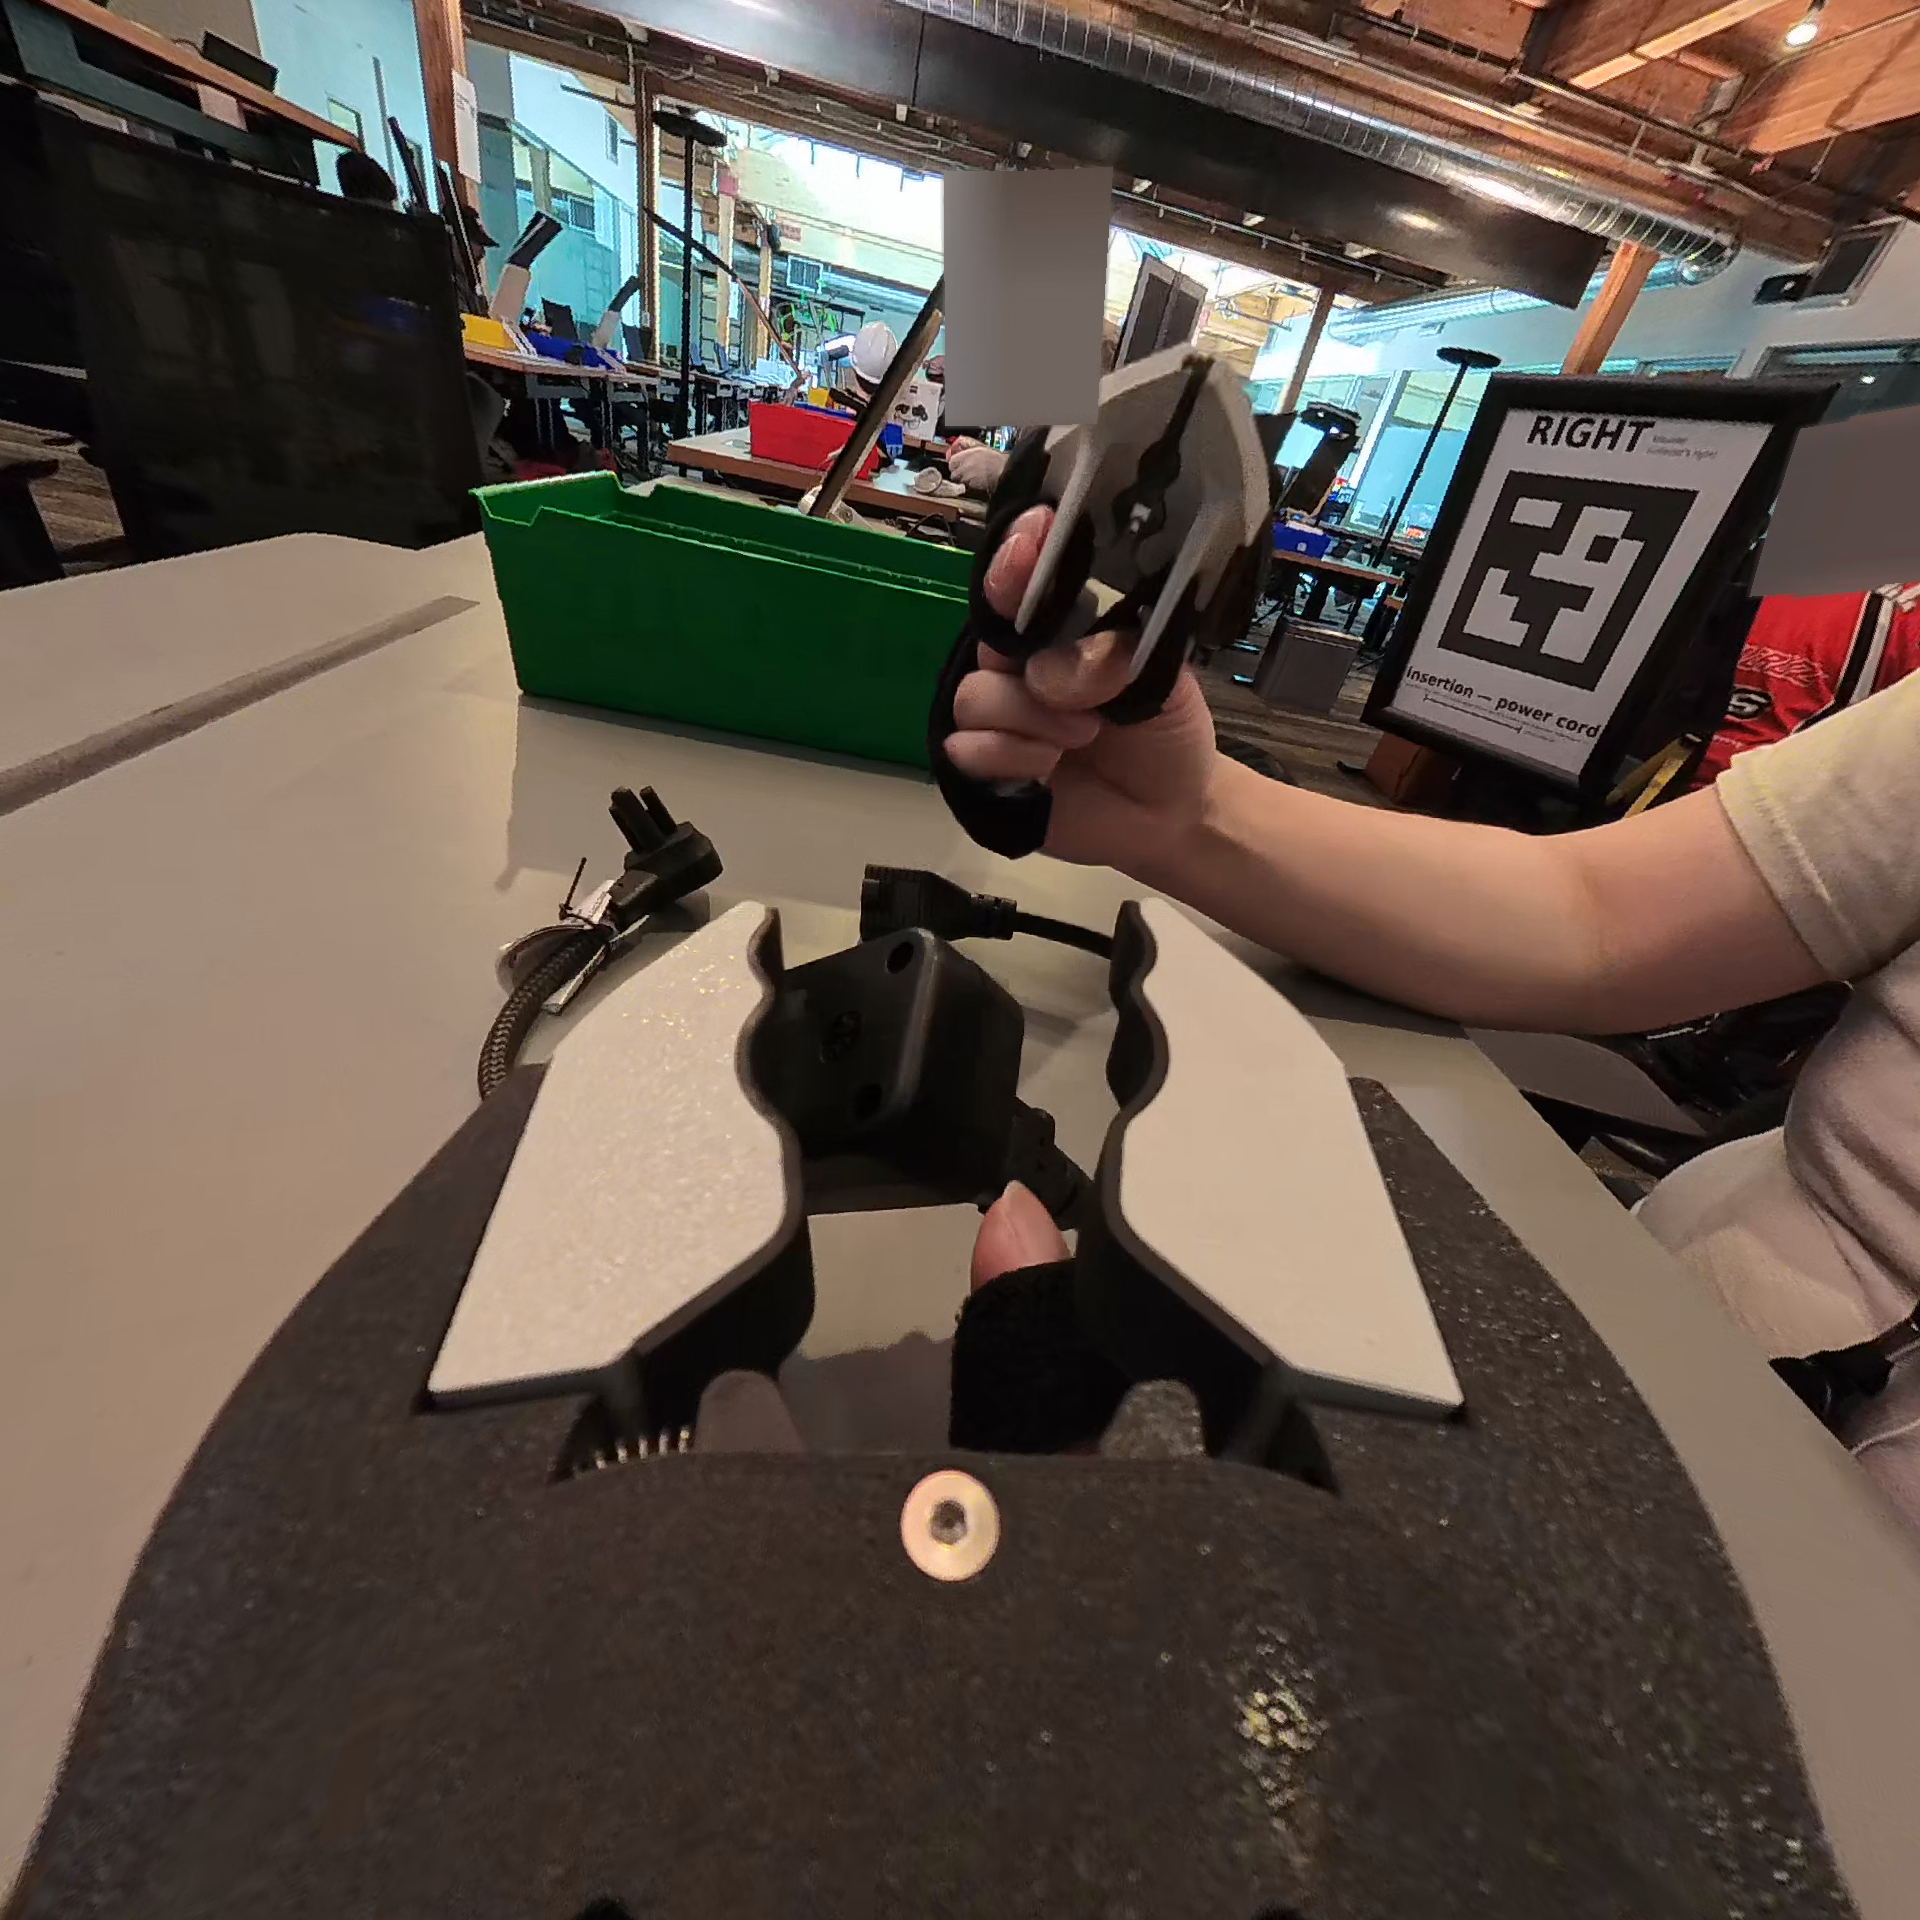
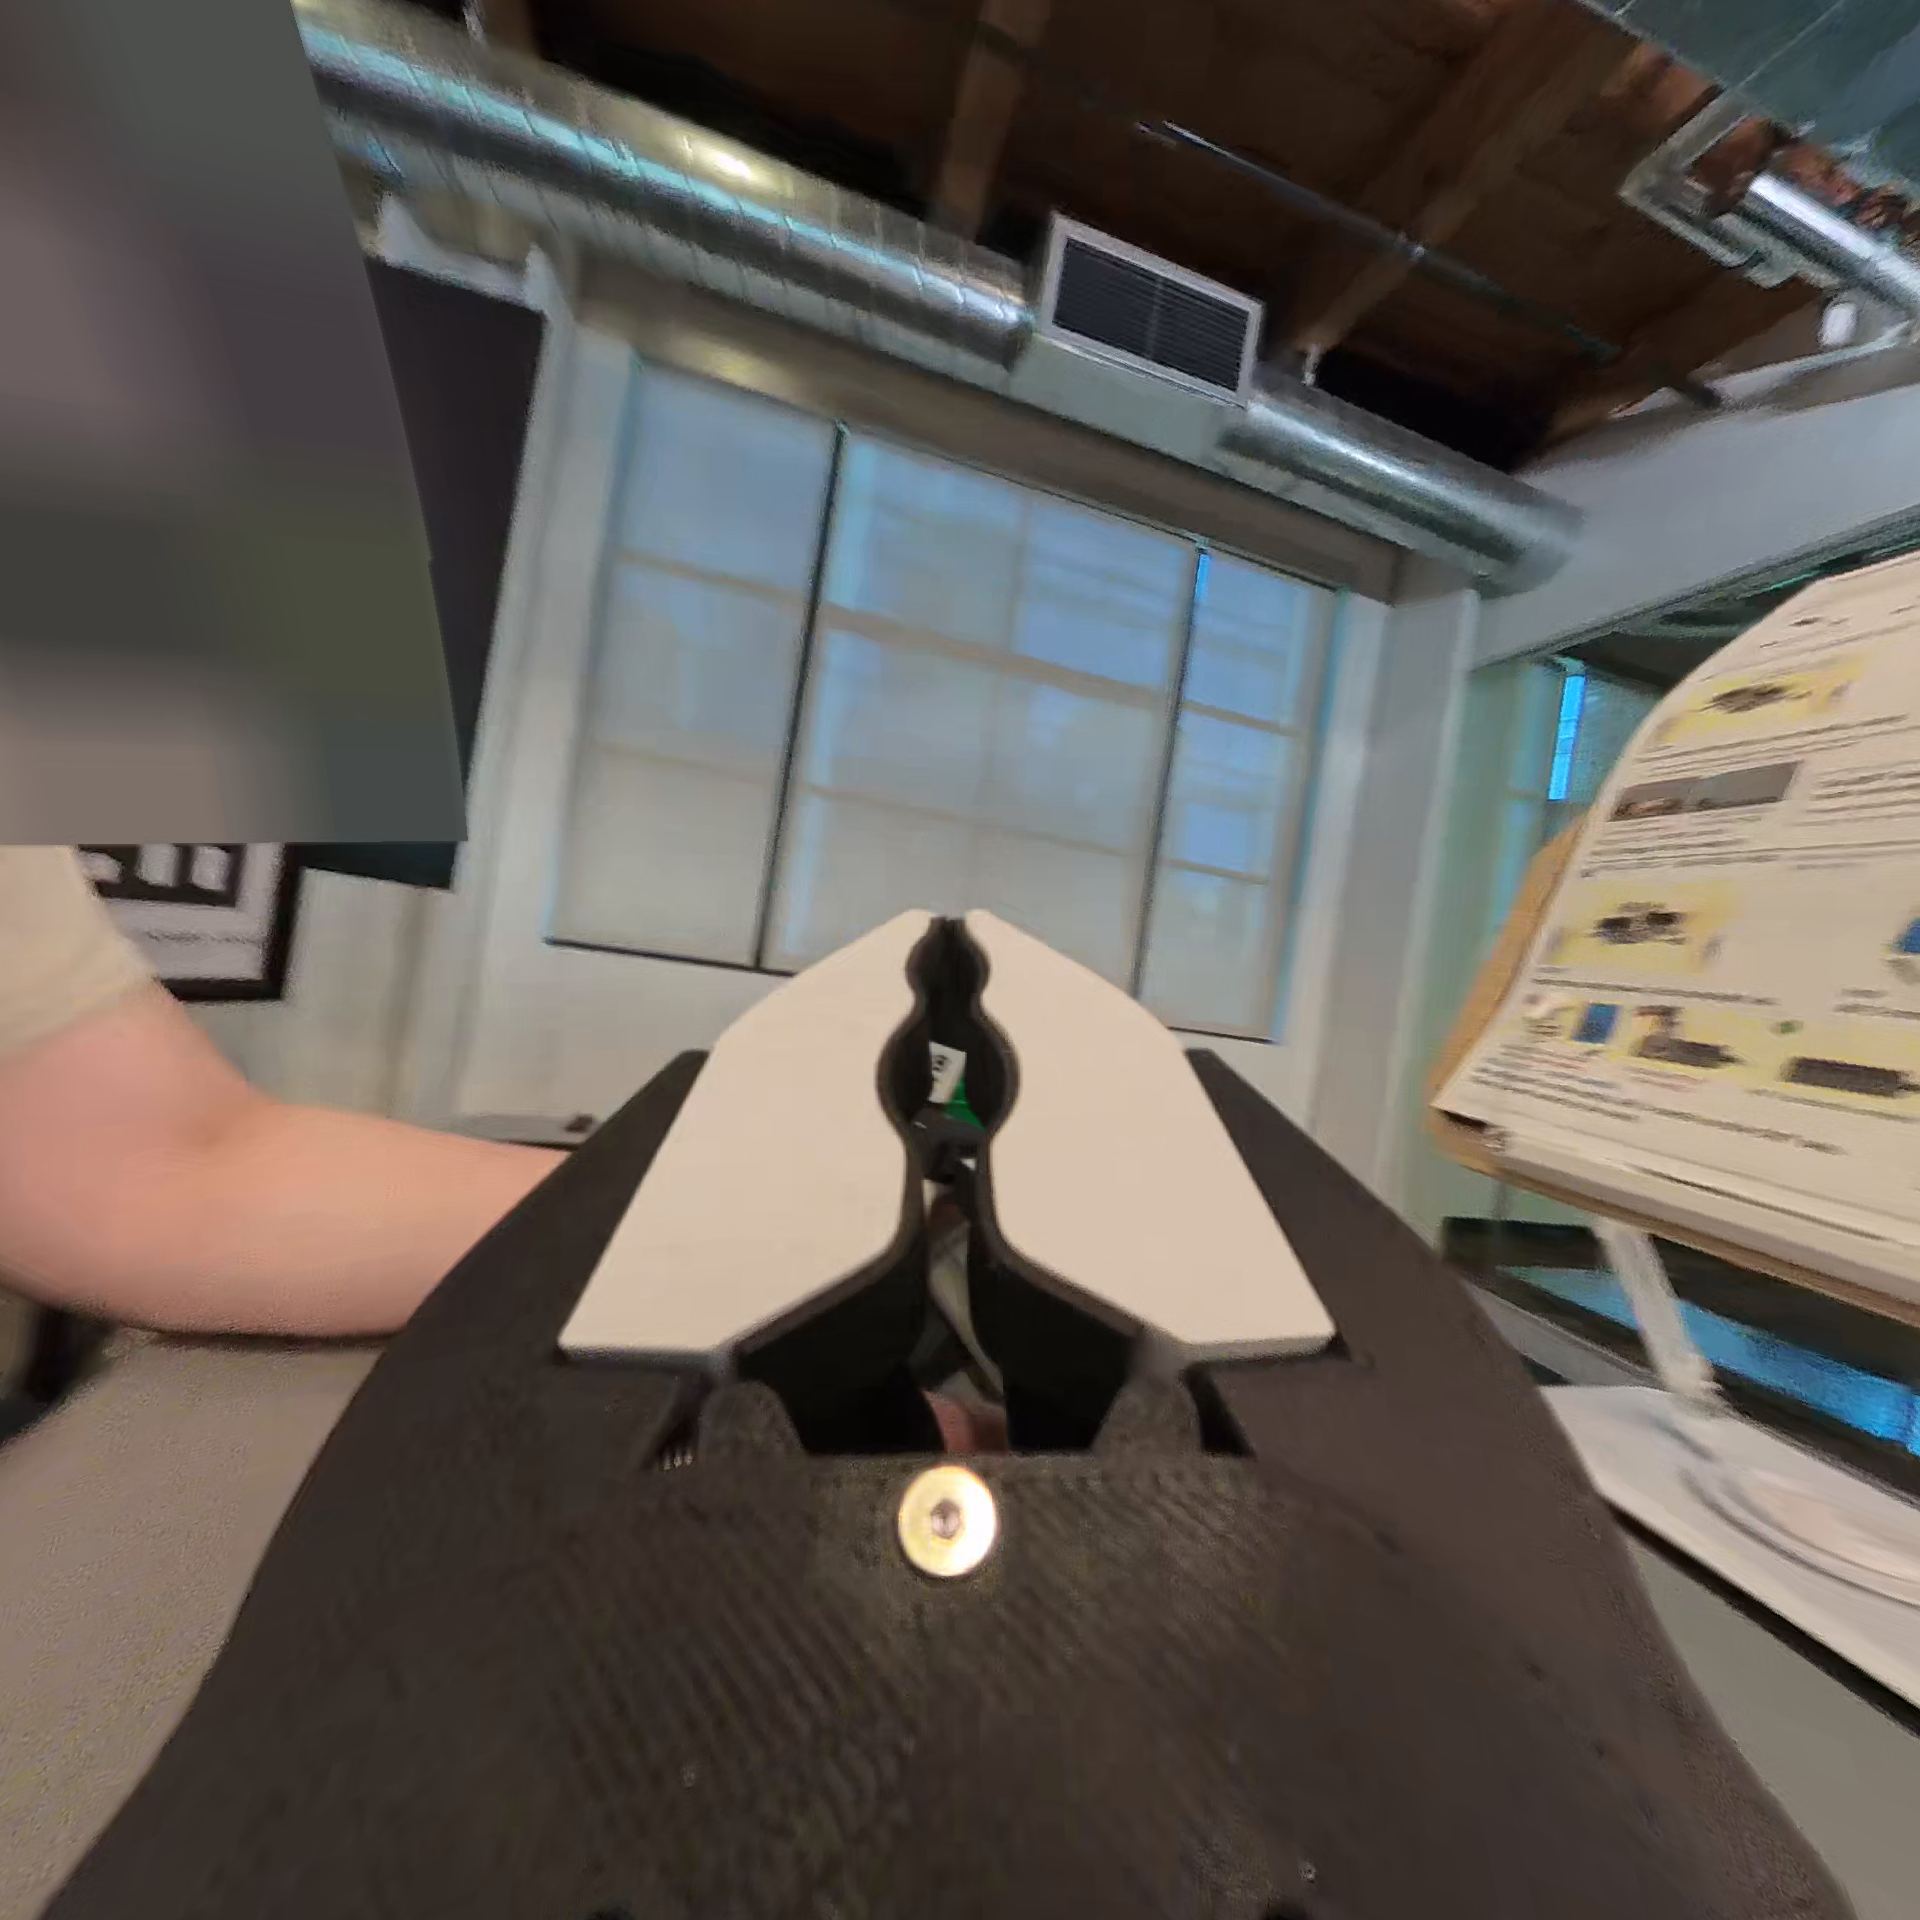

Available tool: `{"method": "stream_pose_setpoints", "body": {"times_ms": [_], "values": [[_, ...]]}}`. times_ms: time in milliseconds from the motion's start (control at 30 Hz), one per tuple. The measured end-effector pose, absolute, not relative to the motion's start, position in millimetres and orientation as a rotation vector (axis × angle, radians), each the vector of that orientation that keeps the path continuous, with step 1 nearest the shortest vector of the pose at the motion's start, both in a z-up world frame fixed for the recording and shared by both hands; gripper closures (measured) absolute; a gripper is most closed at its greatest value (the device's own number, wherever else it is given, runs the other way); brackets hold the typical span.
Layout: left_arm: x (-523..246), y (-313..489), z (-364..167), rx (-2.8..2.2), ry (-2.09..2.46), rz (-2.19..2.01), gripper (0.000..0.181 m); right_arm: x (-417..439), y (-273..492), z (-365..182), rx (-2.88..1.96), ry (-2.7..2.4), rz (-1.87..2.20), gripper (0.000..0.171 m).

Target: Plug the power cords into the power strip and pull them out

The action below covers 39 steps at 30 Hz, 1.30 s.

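In the left wrist view my left gripper [image 1: 945, 930] is open, low over the grey table [image 1: 260, 935]. A black power-strip block [image 1: 894, 1029] with round holes sits between its fingers. It lies close to the left finger [image 1: 665, 1091], and a clear gap separates it from the right finger [image 1: 1236, 1122]. A black cord runs from the block back toward me. A black flat plug [image 1: 665, 862] on a braided cord lies to the left. A black cord connector [image 1: 920, 904] lies just beyond the block. My right gripper [image 2: 948, 920] is shut and raised in the air, pointing up; it also shows in the left wrist view [image 1: 1138, 520].
A green plastic bin [image 1: 727, 613] stands on the table behind the cords. A framed sign with a black-and-white marker [image 1: 1579, 582] stands at the right. An instruction sheet on a stand [image 2: 1714, 935] is at the right. The person's forearm [image 1: 1455, 904] reaches across the table. Across from one pair of fingers to the other is roughly 12 cm.
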<state>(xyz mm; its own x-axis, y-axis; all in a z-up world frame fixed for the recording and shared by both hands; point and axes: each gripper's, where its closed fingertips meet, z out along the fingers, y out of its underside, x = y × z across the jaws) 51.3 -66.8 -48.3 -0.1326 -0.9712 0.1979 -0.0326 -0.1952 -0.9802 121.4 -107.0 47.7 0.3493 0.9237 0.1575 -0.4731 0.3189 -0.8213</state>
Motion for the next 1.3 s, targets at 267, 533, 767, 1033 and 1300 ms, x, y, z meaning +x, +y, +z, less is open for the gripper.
{"method": "stream_pose_setpoints", "body": {"times_ms": [267, 533, 767, 1033, 1300], "values": [[50, -73, -2, -1.165, 1.036, -1.647, 0.117, 109, -102, 38, -0.828, -0.823, 0.703, 0.171], [66, -94, 29, -1.099, 0.973, -1.775, 0.088, 93, -94, 22, -0.876, -0.926, 0.411, 0.171], [77, -101, 17, -1.11, 1.111, -1.538, 0.092, 88, -86, 16, -0.936, -0.916, 0.421, 0.164], [98, -94, -5, -1.237, 1.166, -1.314, 0.079, 68, -71, -4, -1.265, -0.735, 1.16, 0.131], [94, -109, 0, -1.186, 1.235, -1.379, 0.082, 41, -75, -45, -1.598, -0.823, 1.294, 0.116]]}}
